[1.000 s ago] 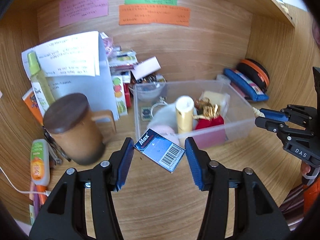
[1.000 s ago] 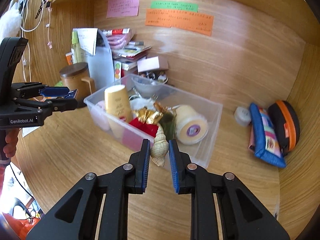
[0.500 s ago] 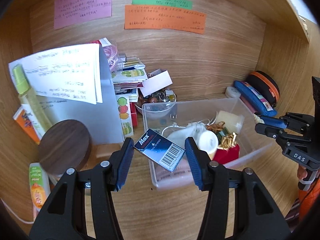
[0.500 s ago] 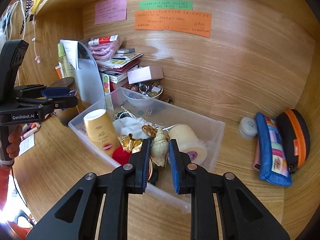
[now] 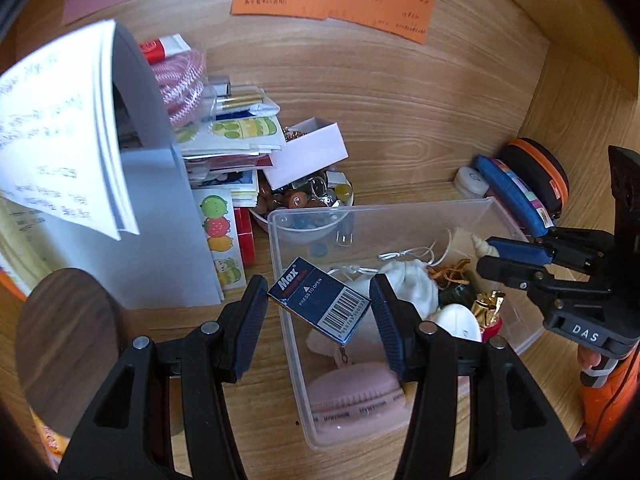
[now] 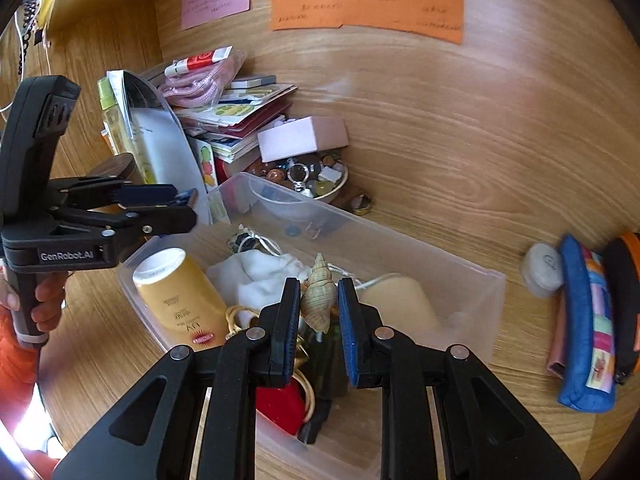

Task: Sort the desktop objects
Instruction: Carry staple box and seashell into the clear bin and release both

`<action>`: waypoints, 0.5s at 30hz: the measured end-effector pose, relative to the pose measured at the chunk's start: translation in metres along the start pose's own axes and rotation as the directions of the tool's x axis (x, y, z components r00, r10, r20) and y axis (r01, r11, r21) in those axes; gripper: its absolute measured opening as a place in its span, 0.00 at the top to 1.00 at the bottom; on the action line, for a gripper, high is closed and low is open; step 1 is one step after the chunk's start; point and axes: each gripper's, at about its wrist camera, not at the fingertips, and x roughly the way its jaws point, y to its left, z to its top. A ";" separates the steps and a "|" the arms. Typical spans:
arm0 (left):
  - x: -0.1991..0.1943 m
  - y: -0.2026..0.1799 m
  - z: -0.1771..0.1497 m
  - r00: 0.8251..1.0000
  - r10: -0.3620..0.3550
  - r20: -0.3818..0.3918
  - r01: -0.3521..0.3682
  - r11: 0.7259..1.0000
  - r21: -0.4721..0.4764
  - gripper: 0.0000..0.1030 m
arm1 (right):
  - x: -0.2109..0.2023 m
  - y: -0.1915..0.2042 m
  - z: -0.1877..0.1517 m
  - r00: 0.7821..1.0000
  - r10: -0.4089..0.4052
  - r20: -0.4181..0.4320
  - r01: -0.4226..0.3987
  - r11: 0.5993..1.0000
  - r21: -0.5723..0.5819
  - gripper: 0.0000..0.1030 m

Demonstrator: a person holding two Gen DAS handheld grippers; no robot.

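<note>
My left gripper (image 5: 319,306) is shut on a blue Max staple box (image 5: 320,306), held tilted above the left end of a clear plastic bin (image 5: 280,264). My right gripper (image 6: 319,304) is shut on a tan spiral seashell (image 6: 319,298), held over the middle of the same bin (image 6: 460,288). The bin holds a yellow bottle (image 6: 180,300), a white pouch (image 6: 260,276), a red box (image 6: 280,404), gold ribbon and a pink case (image 5: 352,400). The right gripper shows at the right of the left wrist view (image 5: 516,256); the left gripper shows at the left of the right wrist view (image 6: 172,204).
A grey paper holder (image 5: 160,216), a stack of booklets (image 5: 236,140), a pink-white box (image 5: 308,156) and a bowl of beads (image 5: 304,200) stand behind the bin. A brown lidded mug (image 5: 60,344) is at the left. A blue pouch (image 6: 584,320) and an orange-black case (image 6: 624,304) lie at the right.
Both grippers have risen and moved forward over the bin, still holding the staple box and the shell. The bin now lies beneath both of them.
</note>
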 end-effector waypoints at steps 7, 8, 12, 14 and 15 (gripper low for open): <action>0.011 0.006 0.001 1.000 -0.022 -0.015 0.022 1.000 -0.013 0.49 | 0.018 0.014 0.006 0.998 0.052 -0.022 -0.052 0.998 -0.033 0.83; 0.011 0.007 0.001 1.000 -0.027 -0.016 0.027 1.000 -0.015 0.49 | 0.020 0.016 0.007 0.998 0.055 -0.025 -0.056 0.998 -0.035 0.83; 0.010 0.008 0.000 0.999 -0.038 -0.016 0.038 0.999 -0.017 0.49 | 0.030 0.022 0.009 0.997 0.068 -0.041 -0.070 0.997 -0.044 0.83; 0.010 0.008 0.000 0.999 -0.042 -0.016 0.041 0.999 -0.016 0.49 | 0.032 0.025 0.008 0.997 0.062 -0.047 -0.065 0.997 -0.051 0.83; 0.011 0.009 0.000 0.999 -0.047 -0.018 0.047 0.999 -0.018 0.49 | 0.033 0.026 0.008 0.997 0.057 -0.048 -0.059 0.997 -0.056 0.83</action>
